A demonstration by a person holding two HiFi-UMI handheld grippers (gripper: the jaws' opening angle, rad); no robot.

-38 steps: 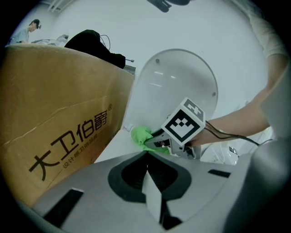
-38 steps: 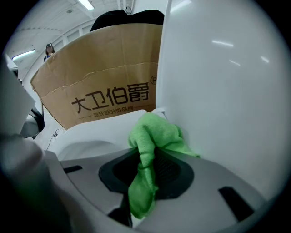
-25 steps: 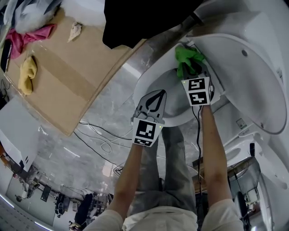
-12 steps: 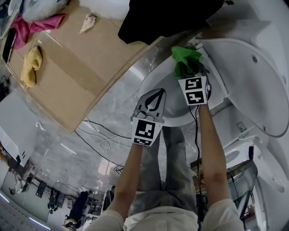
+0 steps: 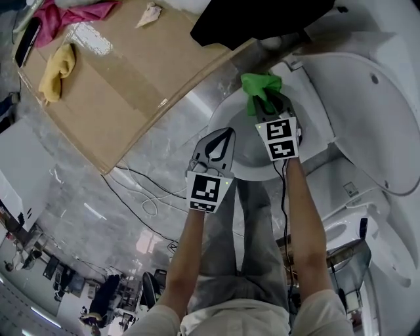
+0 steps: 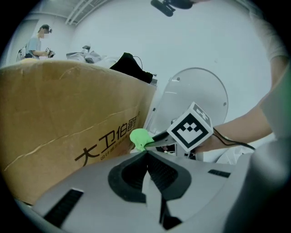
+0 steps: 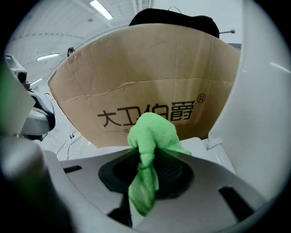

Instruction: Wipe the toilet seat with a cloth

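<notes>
The glossy grey floor [image 5: 85,190] carries a cardboard box [image 5: 125,85] at far left, loose cables [image 5: 152,209] near it, and the toilet [image 5: 367,111] at right. A yellow cloth [image 5: 56,65] and a pink cloth [image 5: 72,12] lie on the box.

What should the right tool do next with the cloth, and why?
Probably lower the right tool and drag the green cloth along the toilet seat toward the person. The tool is shut on the cloth at the seat's far end, beside the cardboard box, and the rest of the rim lies nearer.
</notes>
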